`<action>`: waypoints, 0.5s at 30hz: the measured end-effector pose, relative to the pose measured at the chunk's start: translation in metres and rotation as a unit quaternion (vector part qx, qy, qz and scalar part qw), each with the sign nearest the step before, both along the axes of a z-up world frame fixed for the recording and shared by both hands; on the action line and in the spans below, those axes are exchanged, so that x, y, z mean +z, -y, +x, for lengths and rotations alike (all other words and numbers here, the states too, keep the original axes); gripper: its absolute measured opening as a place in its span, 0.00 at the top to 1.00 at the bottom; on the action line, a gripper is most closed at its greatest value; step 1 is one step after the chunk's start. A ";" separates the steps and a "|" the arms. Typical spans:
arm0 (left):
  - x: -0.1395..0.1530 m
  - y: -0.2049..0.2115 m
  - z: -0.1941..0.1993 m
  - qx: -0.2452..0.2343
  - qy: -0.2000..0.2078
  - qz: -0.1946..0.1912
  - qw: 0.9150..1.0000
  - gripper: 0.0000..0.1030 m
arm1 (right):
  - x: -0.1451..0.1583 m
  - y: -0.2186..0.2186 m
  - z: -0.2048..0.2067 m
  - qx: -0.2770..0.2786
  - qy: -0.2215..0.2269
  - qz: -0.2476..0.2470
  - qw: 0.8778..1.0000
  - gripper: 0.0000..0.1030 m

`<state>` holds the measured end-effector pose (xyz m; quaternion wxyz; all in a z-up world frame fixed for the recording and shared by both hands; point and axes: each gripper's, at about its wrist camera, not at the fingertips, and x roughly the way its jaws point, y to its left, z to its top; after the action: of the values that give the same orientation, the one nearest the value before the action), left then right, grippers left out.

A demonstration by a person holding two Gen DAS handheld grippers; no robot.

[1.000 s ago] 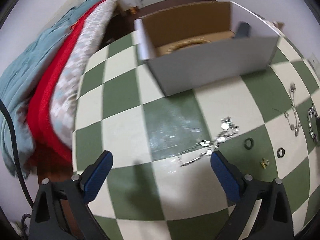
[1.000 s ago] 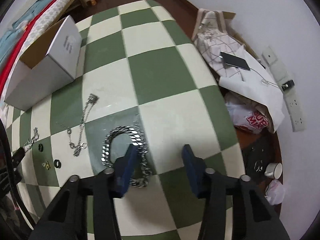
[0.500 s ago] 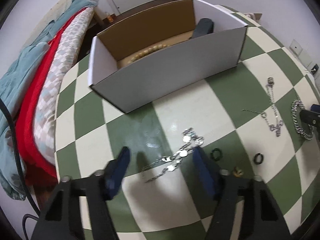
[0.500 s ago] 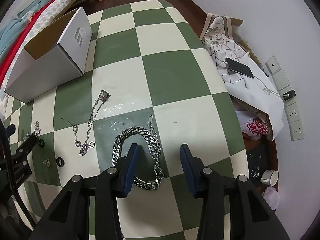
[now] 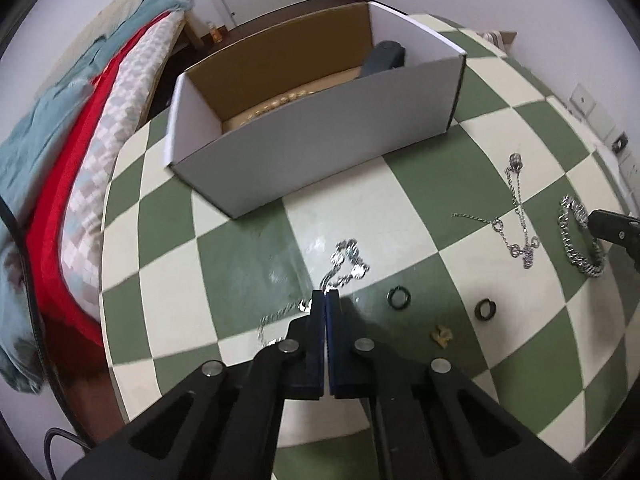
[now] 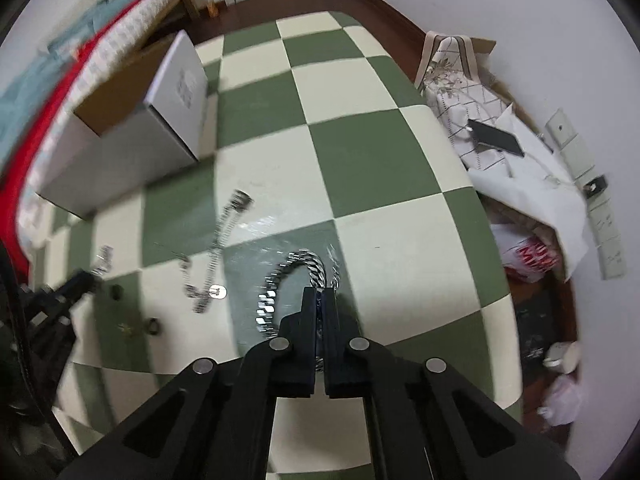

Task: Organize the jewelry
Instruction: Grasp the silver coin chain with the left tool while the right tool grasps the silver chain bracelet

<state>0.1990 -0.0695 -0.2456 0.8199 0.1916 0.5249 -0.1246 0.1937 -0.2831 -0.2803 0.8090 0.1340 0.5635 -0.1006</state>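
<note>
The green-and-cream checkered desk [image 5: 224, 248] carries everything. A bed [image 5: 72, 128] with red and pale blue covers runs along its far left edge. On the desk's far side stands an open white cardboard box [image 5: 320, 152], brown inside, with a string of gold-toned beads [image 5: 276, 104] and a dark object [image 5: 384, 58] lying in it.

The left tongs [image 5: 325, 300] are pressed together on a thin silver coin-link chain [image 5: 348, 260] that trails across the desk in front of the box. The right tongs [image 6: 320, 300] are likewise closed, gripping a heavy silver curb-link chain [image 6: 288, 276] that curls on a green square.

Between those two pieces lies a slim chain with ring links [image 5: 520, 224], loose on the desk. Near the left tongs sit two small dark rings [image 5: 399, 297] [image 5: 485, 309], apart from each other, and a tiny gold-coloured piece [image 5: 441, 335] just beside them.
</note>
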 end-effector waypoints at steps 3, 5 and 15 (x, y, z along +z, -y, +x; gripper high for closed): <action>0.011 -0.014 -0.003 0.022 -0.004 -0.032 0.999 1.00 | 0.014 -0.003 -0.005 0.002 0.026 0.006 1.000 0.98; 0.021 -0.025 -0.005 0.035 -0.004 -0.054 0.998 1.00 | 0.022 -0.006 -0.009 0.004 0.039 0.014 0.999 0.99; 0.060 -0.047 -0.008 0.045 0.021 -0.118 0.992 0.97 | 0.056 -0.013 -0.015 0.009 0.078 0.040 0.996 0.99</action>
<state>0.1907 -0.0228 -0.1855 0.8522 0.0725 0.4974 -0.1450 0.1789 -0.2700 -0.2246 0.8452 0.1686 0.5037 -0.0597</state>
